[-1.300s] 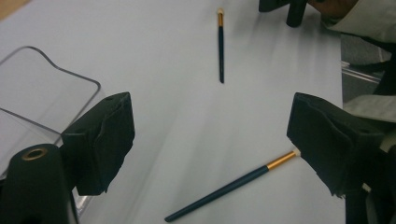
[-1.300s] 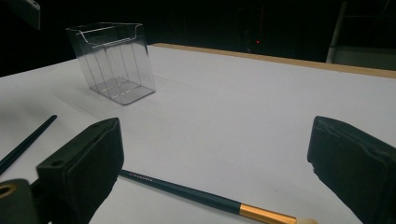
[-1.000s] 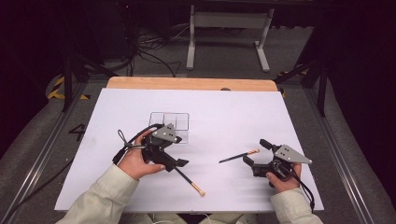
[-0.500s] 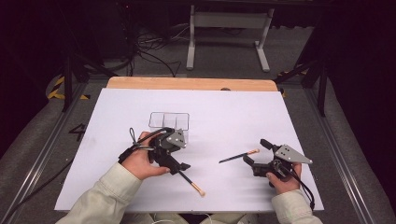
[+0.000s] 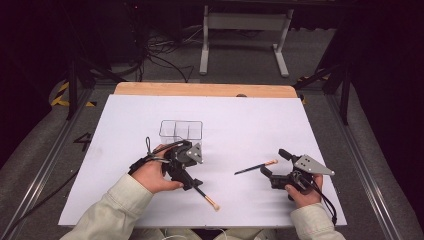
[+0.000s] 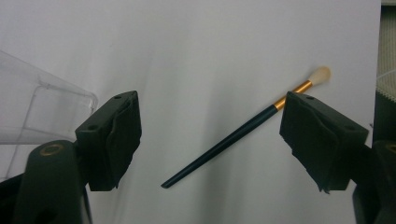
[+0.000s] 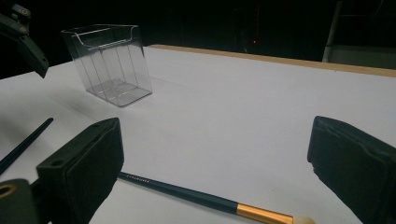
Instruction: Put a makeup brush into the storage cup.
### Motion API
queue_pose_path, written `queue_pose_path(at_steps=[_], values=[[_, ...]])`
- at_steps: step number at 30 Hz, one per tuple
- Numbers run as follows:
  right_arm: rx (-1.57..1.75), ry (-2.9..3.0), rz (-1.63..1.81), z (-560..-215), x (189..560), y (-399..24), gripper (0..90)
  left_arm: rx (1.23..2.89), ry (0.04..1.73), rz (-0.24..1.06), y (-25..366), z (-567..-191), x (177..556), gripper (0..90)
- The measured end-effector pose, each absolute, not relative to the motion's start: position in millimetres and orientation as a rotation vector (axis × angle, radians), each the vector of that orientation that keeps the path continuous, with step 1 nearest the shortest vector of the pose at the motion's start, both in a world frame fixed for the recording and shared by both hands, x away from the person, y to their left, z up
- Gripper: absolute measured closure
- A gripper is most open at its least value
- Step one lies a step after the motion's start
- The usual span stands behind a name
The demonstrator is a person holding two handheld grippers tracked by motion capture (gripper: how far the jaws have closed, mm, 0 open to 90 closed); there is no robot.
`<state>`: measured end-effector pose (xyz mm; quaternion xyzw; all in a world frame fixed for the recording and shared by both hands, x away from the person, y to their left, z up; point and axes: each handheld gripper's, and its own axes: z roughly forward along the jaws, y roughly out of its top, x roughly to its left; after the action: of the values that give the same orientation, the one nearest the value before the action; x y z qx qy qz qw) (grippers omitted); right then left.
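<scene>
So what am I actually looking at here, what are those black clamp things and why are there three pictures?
A person sits at a white table holding a hand-operated gripper in each hand. The high view looks down from above; the other two come from cameras riding on each gripper, looking along its black jaws. The left gripper hovers open over one makeup brush, not gripping it. The right gripper is open too, with a second brush lying on the table between its jaws. A clear plastic box with compartments stands farther back. Nothing is held.
</scene>
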<state>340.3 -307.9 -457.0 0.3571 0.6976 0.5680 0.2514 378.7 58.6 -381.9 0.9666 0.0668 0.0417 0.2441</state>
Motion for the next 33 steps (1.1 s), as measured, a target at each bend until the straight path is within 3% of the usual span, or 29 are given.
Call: queue_pose_path(at_steps=[33], values=[[0.964,1.888,1.545,-457.2,338.6,-307.4,4.4,2.847,0.016,-0.073,30.9,-414.1,379.8,30.7]])
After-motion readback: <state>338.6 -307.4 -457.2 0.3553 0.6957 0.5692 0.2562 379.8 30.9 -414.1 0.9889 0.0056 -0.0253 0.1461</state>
